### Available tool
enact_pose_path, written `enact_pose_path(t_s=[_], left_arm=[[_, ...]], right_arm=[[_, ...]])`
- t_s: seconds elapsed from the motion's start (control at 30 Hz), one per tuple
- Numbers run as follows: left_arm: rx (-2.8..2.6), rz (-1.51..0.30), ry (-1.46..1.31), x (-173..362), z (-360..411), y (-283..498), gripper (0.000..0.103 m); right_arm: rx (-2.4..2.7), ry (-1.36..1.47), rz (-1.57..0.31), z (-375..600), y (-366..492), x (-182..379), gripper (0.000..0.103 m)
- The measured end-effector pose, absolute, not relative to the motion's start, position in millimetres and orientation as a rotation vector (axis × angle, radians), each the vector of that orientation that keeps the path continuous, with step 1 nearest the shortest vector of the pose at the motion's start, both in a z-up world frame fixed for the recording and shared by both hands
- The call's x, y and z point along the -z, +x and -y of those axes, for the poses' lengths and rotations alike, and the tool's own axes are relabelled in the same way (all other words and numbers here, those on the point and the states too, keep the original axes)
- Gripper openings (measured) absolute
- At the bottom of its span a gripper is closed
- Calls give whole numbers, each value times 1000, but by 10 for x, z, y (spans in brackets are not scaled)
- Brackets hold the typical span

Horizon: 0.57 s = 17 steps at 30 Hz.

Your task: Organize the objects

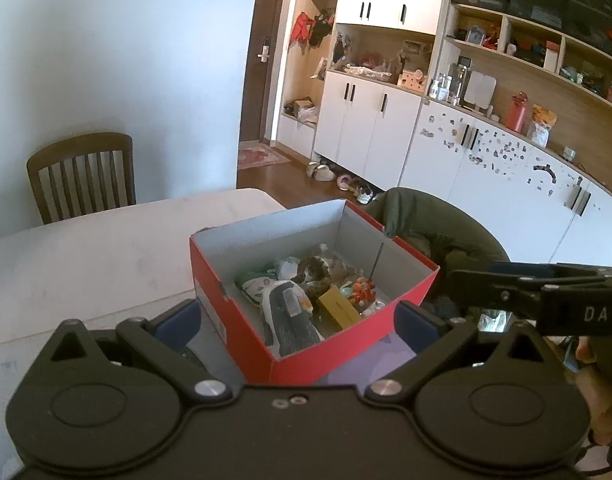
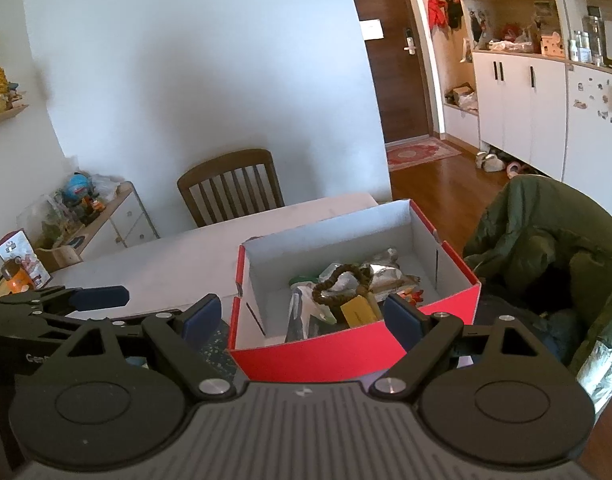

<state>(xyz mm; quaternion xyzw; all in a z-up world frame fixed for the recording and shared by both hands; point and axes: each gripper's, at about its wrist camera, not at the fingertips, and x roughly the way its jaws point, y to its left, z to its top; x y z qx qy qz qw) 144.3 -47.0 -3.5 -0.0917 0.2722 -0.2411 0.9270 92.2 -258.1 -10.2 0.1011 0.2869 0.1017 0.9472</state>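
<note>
Sitting lidless on the table [image 1: 85, 264], red box [image 1: 241, 312] holds jumbled small items

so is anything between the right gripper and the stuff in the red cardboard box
Nothing visible blocks it. The red cardboard box has no lid on, and the right gripper hangs open and empty just short of the box's near wall. It only has to clear that wall to reach the yellow packet and the brown braided loop inside.
</note>
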Motion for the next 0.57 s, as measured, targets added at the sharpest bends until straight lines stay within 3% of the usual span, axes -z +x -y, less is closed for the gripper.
enact_pose_path(t_s=[0.57], left_arm=[[456, -476, -190, -3, 404, 1365, 102]], right_arm=[[-142, 213, -551, 2495, 798, 138, 89]])
